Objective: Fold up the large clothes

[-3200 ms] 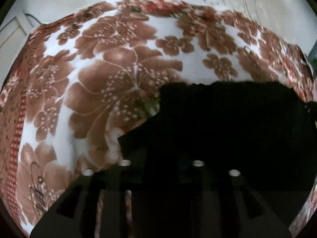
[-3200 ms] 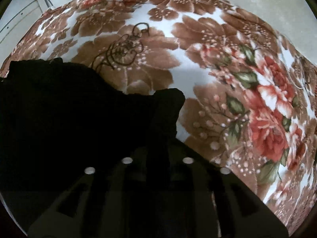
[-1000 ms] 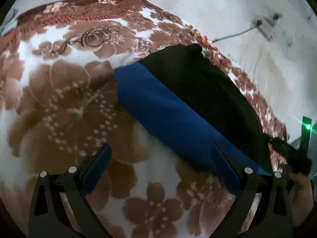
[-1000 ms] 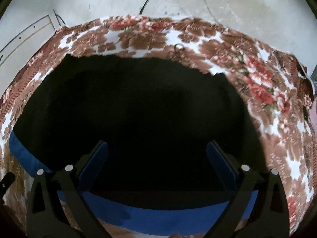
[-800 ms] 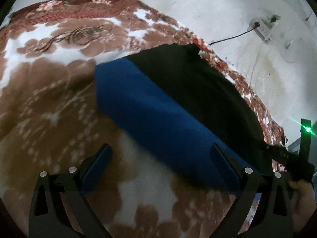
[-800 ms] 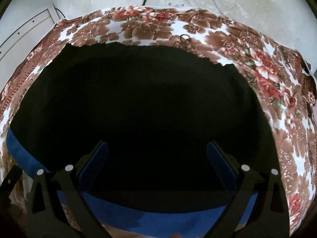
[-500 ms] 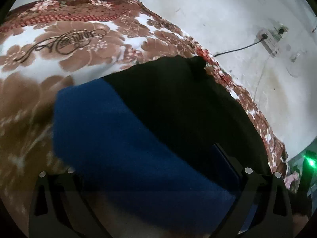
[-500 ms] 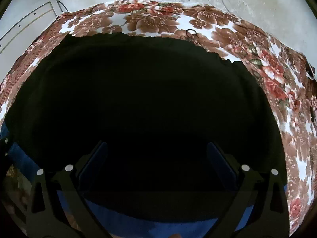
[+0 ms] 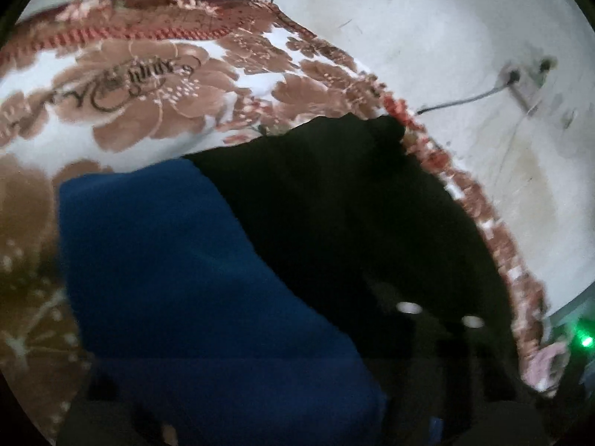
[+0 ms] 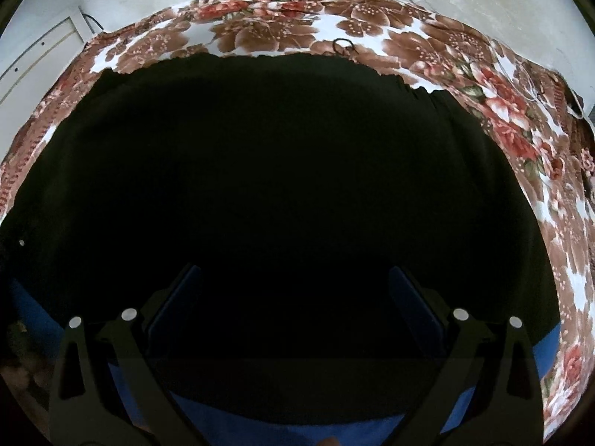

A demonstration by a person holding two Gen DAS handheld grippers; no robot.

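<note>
A brown-and-white floral blanket [image 10: 427,42] is spread as the work surface. A large black garment with a blue band along its near edge [image 9: 178,260] lies flat across it, already doubled over by the look of it; further folds are judged left. The left gripper [image 9: 297,390] has just been closing with the blue edge between its jaws, though a firm pinch cannot be told. The right gripper [image 10: 293,297] is held open above the black cloth.

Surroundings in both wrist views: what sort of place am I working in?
Probably a home room, with the folding done at floor level. A floral blanket lies on a bare pale floor, a power strip with cord beside it, and the black-and-blue garment on top.
</note>
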